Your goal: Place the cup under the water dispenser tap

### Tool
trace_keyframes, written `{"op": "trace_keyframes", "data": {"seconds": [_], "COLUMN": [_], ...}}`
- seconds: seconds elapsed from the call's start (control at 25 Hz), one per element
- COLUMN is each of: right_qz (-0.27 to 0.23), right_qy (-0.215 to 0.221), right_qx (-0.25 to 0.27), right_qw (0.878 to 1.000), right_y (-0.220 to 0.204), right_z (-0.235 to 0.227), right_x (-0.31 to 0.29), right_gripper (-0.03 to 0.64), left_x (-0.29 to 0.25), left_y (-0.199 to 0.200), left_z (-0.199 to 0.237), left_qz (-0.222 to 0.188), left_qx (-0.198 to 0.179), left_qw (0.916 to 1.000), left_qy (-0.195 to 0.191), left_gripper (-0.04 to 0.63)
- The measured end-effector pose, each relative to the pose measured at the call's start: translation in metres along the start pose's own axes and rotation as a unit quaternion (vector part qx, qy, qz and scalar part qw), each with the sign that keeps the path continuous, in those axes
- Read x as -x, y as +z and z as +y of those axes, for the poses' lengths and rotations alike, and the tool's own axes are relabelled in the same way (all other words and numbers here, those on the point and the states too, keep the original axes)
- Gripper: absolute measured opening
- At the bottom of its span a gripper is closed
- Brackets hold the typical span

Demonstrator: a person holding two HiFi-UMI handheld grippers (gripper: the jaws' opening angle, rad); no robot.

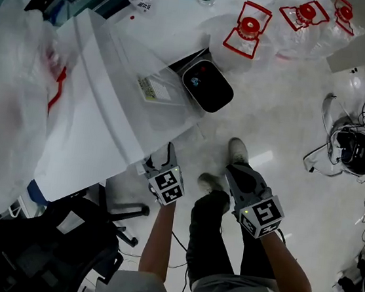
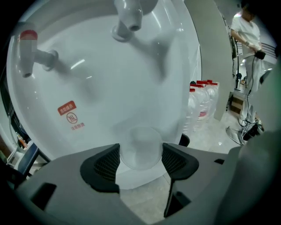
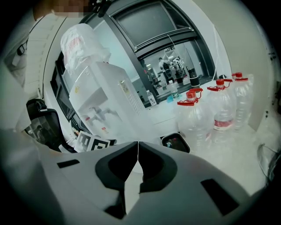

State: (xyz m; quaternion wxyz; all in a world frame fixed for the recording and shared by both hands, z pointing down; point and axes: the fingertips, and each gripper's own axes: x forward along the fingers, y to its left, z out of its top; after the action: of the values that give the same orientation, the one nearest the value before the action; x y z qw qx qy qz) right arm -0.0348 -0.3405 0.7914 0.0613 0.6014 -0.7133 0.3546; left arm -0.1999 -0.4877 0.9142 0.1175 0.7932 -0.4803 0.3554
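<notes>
Left claw (image 2: 140,159) grasping a clear cup (image 2: 139,143), pads pressed on both its sides. The cup is held upright in front of the white water dispenser (image 2: 109,92), low on its front, below the red-capped tap (image 2: 27,50) and the white tap (image 2: 130,16). Right claw (image 3: 137,160) clenched, jaws meeting, nothing between them. Large water bottles (image 3: 195,116) stand on the floor beside the dispenser.

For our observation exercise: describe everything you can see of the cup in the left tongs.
The cup is clear, thin-looking plastic with a round outline, and appears empty. It is clamped in the left tongs, whose dark ribbed pads press on its two sides. It is held up in front of the white dispenser, lower in the picture than both taps.
</notes>
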Motion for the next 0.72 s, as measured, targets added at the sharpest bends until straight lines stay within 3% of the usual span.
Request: {"op": "trace_keyframes", "data": {"seconds": [0.72], "right_qz": [0.001], "right_qy": [0.008], "right_qx": [-0.009], "right_qw": [1.000], "right_y": [0.0001], "right_z": [-0.0033], "right_x": [0.0034], "right_gripper": [0.012], "left_x": [-0.0034], "left_y": [-0.0001], "left_z": [-0.0003], "left_qz": [0.012], "left_qx": [0.010], "left_qw": [0.9998], "left_qy": [-0.014], "left_gripper": [0.331]}}
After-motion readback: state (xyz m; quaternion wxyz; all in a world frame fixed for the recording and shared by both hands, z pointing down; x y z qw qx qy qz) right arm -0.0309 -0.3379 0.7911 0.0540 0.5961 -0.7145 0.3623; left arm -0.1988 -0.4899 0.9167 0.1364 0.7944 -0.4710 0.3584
